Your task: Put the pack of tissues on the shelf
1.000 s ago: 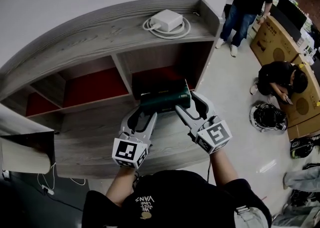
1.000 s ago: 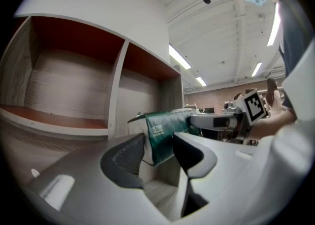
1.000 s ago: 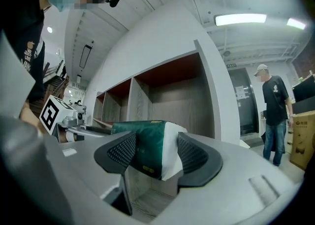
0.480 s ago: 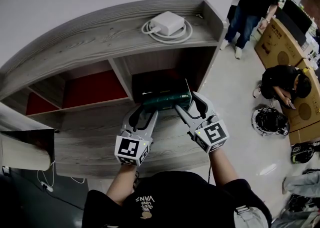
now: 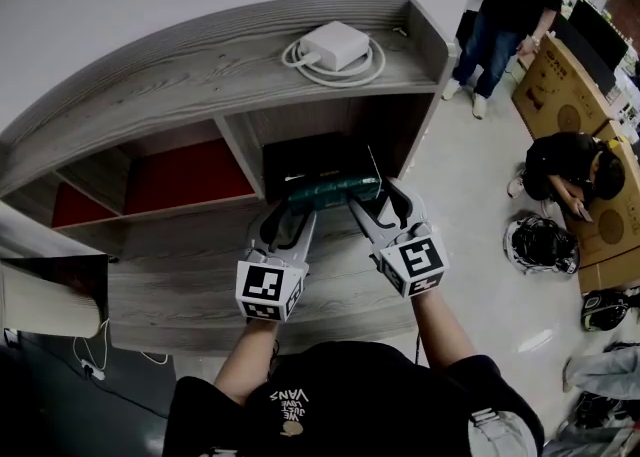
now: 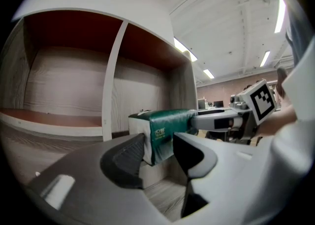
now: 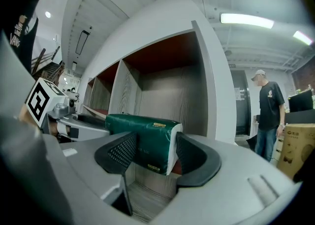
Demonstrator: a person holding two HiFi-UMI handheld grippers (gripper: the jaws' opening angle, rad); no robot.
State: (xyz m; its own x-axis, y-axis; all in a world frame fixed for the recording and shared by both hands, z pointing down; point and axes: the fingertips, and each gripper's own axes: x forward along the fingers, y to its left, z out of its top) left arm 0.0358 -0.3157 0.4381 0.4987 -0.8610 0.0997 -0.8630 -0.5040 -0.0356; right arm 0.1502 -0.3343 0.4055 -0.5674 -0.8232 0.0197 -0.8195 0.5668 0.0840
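Green-wrapped pack of tissues (image 5: 332, 191) hangs clamped by its ends between the left gripper (image 5: 293, 209) and right gripper (image 5: 372, 201), long axis crosswise, neither nearer, at the mouth of the shelf compartment (image 5: 318, 151) straight ahead beyond both.

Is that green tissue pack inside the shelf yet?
Partly: the tissue pack is at the mouth of the compartment, ends held by left gripper and right gripper.
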